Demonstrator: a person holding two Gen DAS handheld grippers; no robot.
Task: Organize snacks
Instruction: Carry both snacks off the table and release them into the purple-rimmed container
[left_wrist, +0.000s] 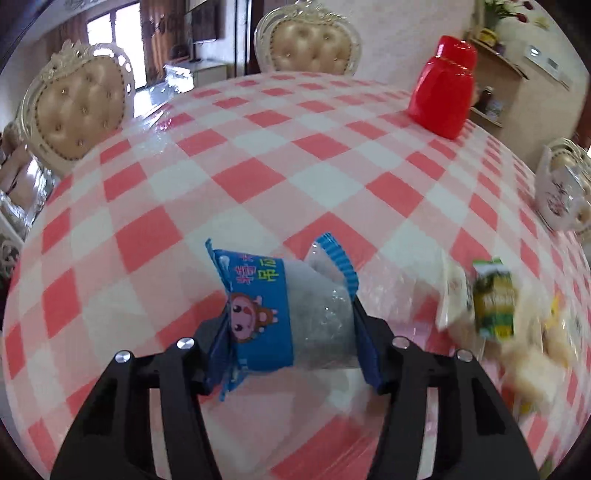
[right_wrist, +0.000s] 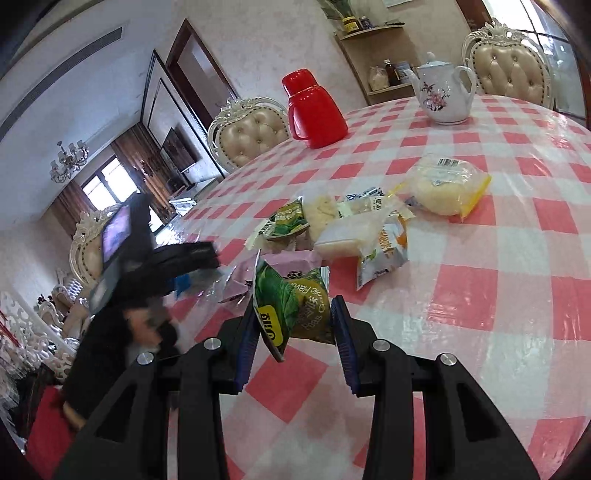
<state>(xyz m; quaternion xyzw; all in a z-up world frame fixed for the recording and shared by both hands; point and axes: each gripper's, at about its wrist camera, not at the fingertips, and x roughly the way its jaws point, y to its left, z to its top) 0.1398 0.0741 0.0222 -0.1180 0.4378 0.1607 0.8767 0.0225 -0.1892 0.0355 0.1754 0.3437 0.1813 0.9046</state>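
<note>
My left gripper is shut on a blue and clear snack packet with a cartoon monkey and holds it above the checked table. My right gripper is shut on a green pea snack packet, held above the table. A pile of snack packets lies beyond it, with a clear bag of pale snacks further right. In the left wrist view part of the pile is blurred at the right, with a green packet. The left gripper shows blurred in the right wrist view.
A red thermos stands at the far side of the table. A white floral teapot stands near it. Padded chairs ring the table. A shelf with jars is against the wall.
</note>
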